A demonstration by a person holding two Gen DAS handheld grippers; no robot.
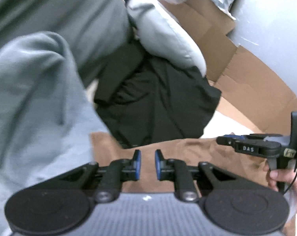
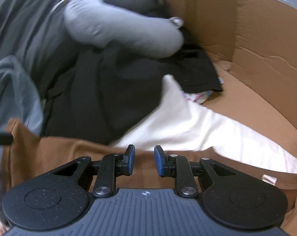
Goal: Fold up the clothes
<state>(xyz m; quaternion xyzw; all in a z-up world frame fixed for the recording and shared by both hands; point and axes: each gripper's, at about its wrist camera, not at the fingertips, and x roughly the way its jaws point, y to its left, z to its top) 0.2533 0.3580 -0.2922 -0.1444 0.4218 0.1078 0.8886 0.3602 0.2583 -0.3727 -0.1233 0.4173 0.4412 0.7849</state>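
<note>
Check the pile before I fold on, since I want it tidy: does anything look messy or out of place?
Yes. The black garment lies crumpled, not folded, with grey clothes heaped on it beside the cardboard box. The brown garment in front looks smoother.

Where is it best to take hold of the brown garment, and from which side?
Probably its far edge: on the brown garment this edge runs free against the black cloth and white cloth. Come from above, one of the fingers on each face.
</note>
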